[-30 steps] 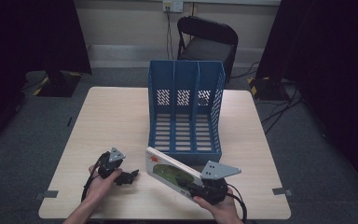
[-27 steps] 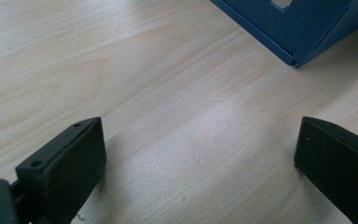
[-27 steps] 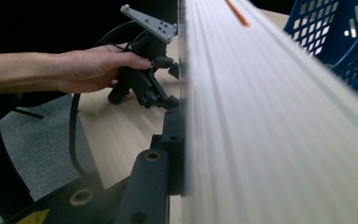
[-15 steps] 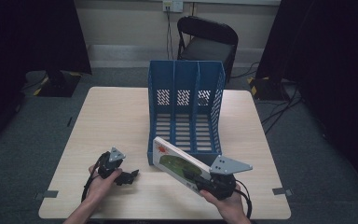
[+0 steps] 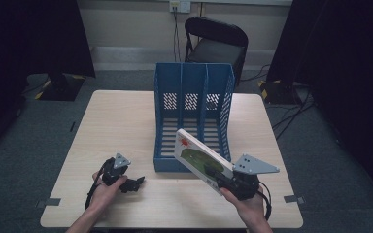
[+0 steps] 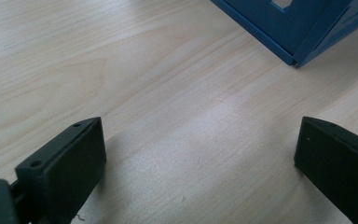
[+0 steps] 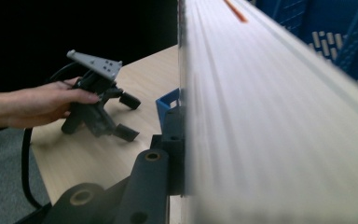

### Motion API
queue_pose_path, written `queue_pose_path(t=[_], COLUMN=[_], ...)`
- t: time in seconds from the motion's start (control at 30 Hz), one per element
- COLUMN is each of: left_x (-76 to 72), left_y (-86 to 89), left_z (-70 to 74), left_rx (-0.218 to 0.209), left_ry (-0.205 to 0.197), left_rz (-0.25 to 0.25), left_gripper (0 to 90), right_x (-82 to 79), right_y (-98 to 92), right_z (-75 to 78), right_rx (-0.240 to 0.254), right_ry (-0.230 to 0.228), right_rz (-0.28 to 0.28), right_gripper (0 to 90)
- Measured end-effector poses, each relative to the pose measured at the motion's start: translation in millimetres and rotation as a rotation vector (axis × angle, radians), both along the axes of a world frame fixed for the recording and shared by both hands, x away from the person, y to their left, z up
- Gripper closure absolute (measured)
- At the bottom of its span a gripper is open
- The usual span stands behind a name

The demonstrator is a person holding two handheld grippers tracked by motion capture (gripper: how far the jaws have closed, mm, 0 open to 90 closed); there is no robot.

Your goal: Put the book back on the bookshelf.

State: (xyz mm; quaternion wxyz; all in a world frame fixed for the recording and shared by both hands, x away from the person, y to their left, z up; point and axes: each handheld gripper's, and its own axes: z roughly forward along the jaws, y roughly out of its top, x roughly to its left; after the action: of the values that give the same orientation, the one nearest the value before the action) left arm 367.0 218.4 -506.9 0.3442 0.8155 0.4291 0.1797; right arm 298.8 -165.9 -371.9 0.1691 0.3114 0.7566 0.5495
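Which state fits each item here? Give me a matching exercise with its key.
Items:
1. white flat book with a green cover picture
2. blue plastic three-slot file rack
3. left gripper
4. black folding chair

States:
A. rests open on the table
B. stands behind the table
C. held tilted in the right gripper
D. stands upright on the table

Pairs: 1-C, 2-D, 3-A, 4-B

The blue file rack (image 5: 193, 116) stands mid-table and blocks my way straight ahead; its three slots open toward me and upward. The book (image 5: 203, 160) clamped in my right gripper (image 5: 218, 175) slants up in front of the rack's right slot, just clear of its front edge. My left gripper (image 5: 137, 183) rests with jaws wide apart on bare table (image 5: 116, 121), with open wood to the left of the rack.
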Motion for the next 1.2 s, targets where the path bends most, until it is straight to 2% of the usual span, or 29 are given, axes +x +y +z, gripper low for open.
queue_pose_path(t=[0.33,0.5,0.8,1.2], left_x=[0.1,0.2,0.2,0.2], left_y=[-0.3,-0.3,-0.3,-0.3], left_z=[-0.1,-0.1,-0.1,-0.1], left_rx=[0.001,0.001,0.001,0.001], left_ry=[0.002,0.002,0.002,0.002], left_rz=[-0.002,-0.002,-0.002,-0.002], left_gripper=[0.7,0.6,0.6,0.6], right_x=[7.2,11.6,18.6,36.0], right_y=[-16.1,-23.0,-37.2,-42.9], right_z=[2.5,2.5,8.9,6.3], right_rx=[0.006,-0.006,0.003,-0.042], right_ry=[0.001,0.026,0.014,0.017], right_rz=[-0.089,-0.148,-0.226,-0.319], right_gripper=[76.4,76.4,76.4,76.5])
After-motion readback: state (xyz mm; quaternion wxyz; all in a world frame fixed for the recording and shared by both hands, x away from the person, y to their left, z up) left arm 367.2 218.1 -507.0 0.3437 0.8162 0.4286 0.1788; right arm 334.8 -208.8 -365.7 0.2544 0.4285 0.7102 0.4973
